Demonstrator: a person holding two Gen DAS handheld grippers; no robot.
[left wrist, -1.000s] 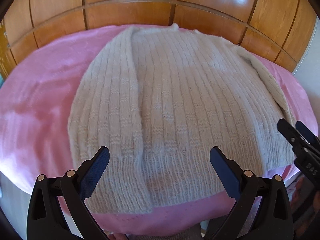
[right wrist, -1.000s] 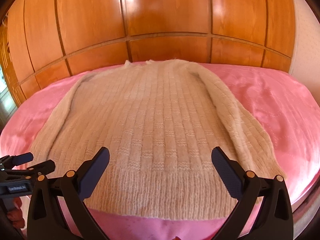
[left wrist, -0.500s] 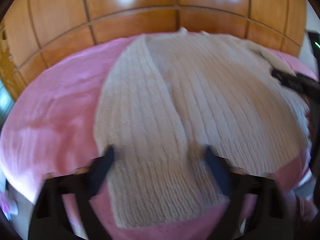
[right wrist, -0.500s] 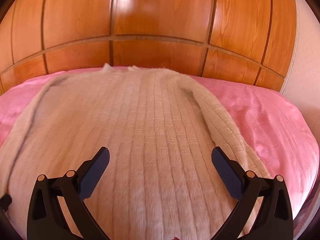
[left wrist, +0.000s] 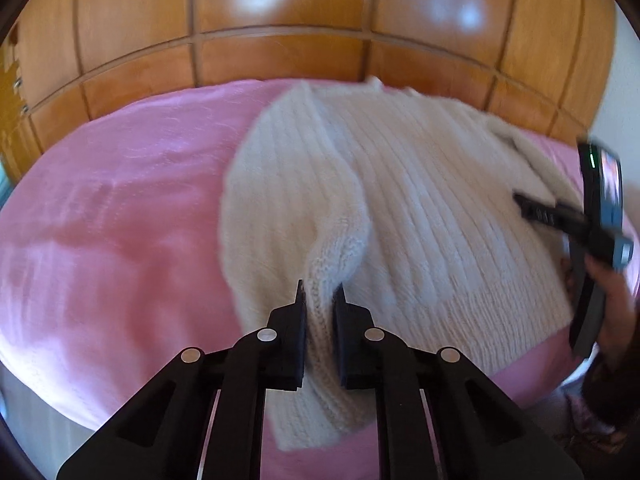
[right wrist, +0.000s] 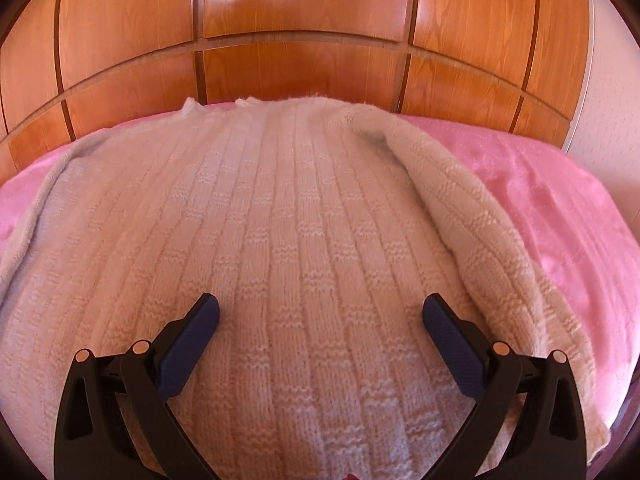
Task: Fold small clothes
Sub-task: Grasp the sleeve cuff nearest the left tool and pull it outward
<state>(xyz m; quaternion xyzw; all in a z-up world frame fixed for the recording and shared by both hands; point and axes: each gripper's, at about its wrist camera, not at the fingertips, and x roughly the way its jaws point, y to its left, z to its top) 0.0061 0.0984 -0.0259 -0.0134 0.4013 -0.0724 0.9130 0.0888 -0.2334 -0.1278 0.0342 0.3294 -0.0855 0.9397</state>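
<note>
— Sweater (left wrist: 420, 208), cream, ribbed knit: where is it lying?
— It is lying flat across the pink bedspread (left wrist: 120, 216), neckline pointing toward the wooden panelled headboard (left wrist: 280, 12), hem sitting at the near edge of the bed.
— Left gripper (left wrist: 320, 300), condition?
— Its jaws are pressing together on the ribbed cuff of the sleeve (left wrist: 332, 264), which is rising off the bedspread in a hump and draping over the sweater's left side.
— Right gripper (right wrist: 320, 312)?
— Its jaws are standing wide apart, gripping nothing, both blue pads (right wrist: 188, 340) hovering low over the body of the sweater (right wrist: 280, 240); whether they are touching the knit, I cannot tell.
— Other sleeve (right wrist: 480, 216)?
— It is running along the sweater's right edge, folded partly onto the body, with bare bedspread (right wrist: 560, 208) showing just beside it.
— Anything else in the left view?
— The right gripper (left wrist: 536, 212) is showing blurred at the frame's right, over the sweater's far side
</note>
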